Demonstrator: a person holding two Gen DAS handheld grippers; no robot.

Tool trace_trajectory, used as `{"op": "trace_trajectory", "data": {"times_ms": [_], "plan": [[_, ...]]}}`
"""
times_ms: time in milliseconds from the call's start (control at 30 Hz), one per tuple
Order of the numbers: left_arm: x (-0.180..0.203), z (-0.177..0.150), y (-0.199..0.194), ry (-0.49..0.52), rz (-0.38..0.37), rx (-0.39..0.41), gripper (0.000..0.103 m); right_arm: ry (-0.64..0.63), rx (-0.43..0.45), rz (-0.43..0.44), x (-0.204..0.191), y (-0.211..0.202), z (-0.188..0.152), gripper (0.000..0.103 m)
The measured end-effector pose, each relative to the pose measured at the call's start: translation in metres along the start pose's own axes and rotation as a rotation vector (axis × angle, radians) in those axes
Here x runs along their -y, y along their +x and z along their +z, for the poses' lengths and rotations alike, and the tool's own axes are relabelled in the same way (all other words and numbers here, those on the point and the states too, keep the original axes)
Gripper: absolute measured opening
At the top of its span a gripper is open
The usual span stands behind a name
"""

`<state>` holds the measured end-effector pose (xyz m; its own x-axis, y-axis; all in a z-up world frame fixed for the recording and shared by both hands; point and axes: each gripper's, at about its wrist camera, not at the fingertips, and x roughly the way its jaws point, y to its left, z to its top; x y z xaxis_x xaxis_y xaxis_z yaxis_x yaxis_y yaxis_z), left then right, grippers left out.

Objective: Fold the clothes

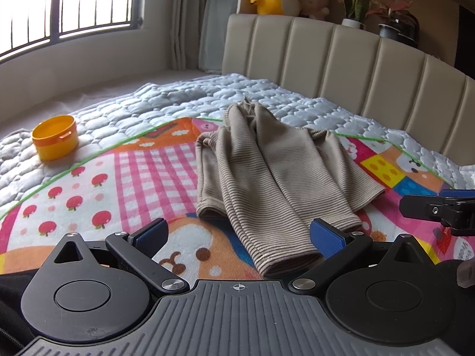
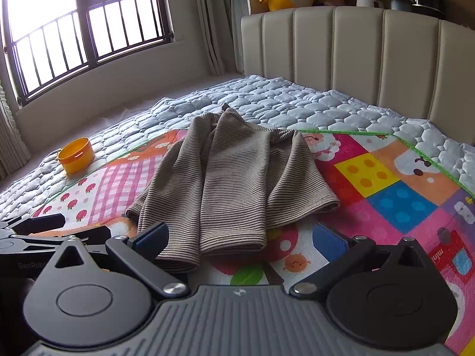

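A wide bed [image 1: 154, 98] under a pale quilted cover is carrying everything here, and a bright cartoon-printed play mat [image 1: 142, 175], pink checks and strawberries on one side and coloured blocks on the other, is lying across its near part. On that mat a brown-and-cream finely striped knit garment [image 1: 267, 175] is resting in a loose heap, reaching back just onto the quilted cover.

Judging from how it is lying, the folding is hardly begun: the cloth is bunching at the far end, layers are overlapping unevenly, and no square fold is showing. Spreading, smoothing and every fold are still waiting to be done.

The garment's long axis is running from the padded beige headboard [image 1: 356, 68] toward the cameras. Its gathered, narrow end is pointing at the headboard; its two tube-like hemmed ends, sleeves or legs, I cannot tell which, are pointing toward the person, fanning slightly apart.

The left tool [image 1: 239, 237] is hovering low with its blue-padded fingers spread wide and gripping nothing, the nearest hemmed end lying between them in the left wrist view. The right tool [image 2: 242, 238] is likewise standing wide and empty, just beside the same near ends.

A small round orange plastic tub [image 1: 55, 138] is sitting well apart to the left, on the quilted cover.
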<state>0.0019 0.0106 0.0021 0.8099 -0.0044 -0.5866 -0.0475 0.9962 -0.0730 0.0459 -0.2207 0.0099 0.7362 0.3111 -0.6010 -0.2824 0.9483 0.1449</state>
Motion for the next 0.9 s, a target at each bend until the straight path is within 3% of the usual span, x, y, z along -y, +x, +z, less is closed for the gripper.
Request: {"op": "trace_trajectory", "data": {"times_ms": [900], "plan": [[0.0003,0.0004,-0.0001,-0.003,-0.001,-0.002,0.103,0.022,-0.004,-0.002,0.0043,0.0008,0.0011,0.103]]}}
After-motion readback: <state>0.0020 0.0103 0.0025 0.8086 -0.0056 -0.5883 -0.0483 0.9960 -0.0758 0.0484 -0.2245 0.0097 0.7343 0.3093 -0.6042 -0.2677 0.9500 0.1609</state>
